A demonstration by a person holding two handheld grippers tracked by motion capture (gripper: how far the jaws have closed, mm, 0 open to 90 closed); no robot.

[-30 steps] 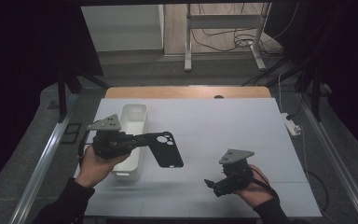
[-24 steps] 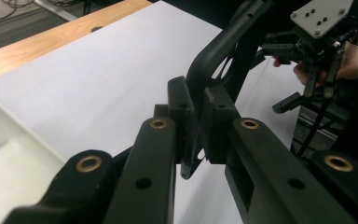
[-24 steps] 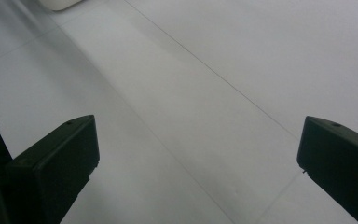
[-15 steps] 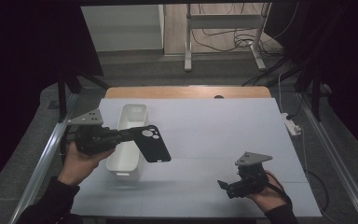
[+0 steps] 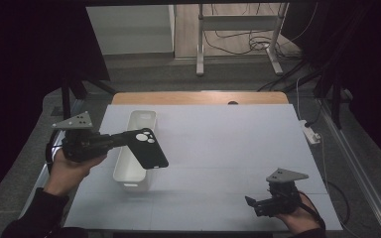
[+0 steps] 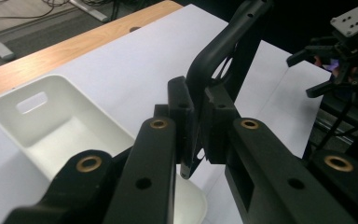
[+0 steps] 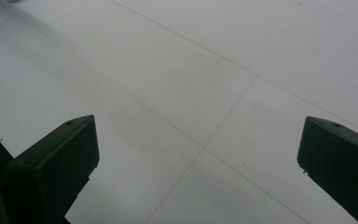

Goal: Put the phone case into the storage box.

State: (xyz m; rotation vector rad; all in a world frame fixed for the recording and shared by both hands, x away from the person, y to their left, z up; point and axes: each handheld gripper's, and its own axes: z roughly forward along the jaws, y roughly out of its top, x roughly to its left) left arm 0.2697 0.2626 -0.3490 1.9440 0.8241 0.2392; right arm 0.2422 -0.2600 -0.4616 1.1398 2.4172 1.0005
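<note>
Left gripper (image 5: 124, 140) clamped on one end of a black phone case (image 5: 148, 148), camera-cutout end nearest the jaws; in the left gripper view the pads pinch the case's thin edge (image 6: 200, 88) firmly. The case hangs in the air above the white bin (image 5: 137, 148), over its right-hand rim, long axis running out from the jaws toward the table's middle and slightly toward the person, across the bin's own long axis rather than along it. To drop in cleanly, my judgement is that the case wants turning to line up with the bin. Left hand (image 5: 72, 163) holds the tool level, off the table's left edge. Right gripper (image 5: 254, 204) rests low at the near right corner, well apart, jaws spread and empty over bare table (image 7: 205, 70).
</note>
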